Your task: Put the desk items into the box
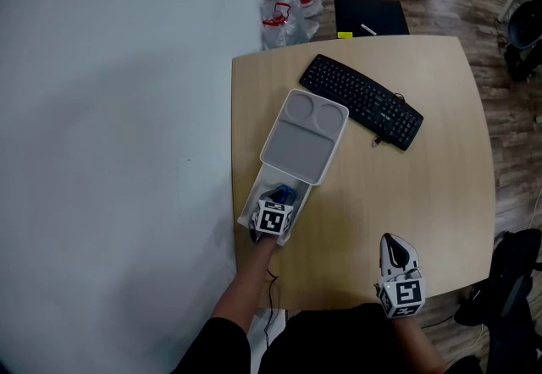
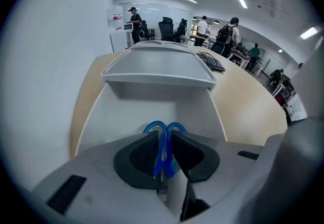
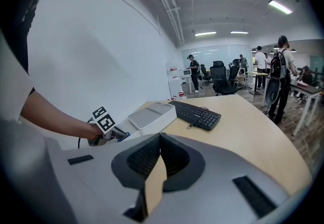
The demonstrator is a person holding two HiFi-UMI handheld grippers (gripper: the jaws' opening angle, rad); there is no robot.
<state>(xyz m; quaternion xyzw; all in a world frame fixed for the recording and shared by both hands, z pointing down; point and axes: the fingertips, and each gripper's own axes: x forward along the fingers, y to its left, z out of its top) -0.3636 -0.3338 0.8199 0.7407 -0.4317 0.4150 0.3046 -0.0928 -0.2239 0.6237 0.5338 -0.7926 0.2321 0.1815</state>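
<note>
In the head view, a white box [image 1: 251, 210] is seen at the left edge of a wooden desk [image 1: 423, 195], its far part covered by a compartmented tray [image 1: 303, 142]. The left gripper [image 1: 279, 199] is pointed down into the box's open near end, and blue scissors [image 1: 284, 192] are glimpsed at its tip. A black keyboard [image 1: 361, 100] is laid just beyond the tray. The right gripper [image 1: 395, 244] is held over the desk's near edge, well apart from the box.

In the left gripper view, the scissors [image 2: 162, 153] are clamped by their blue handles between the pads, over the box's floor; whether it is touched cannot be told.

In the right gripper view, the jaws are pressed together with nothing between them. The keyboard, the box and the left gripper are seen ahead.
</note>
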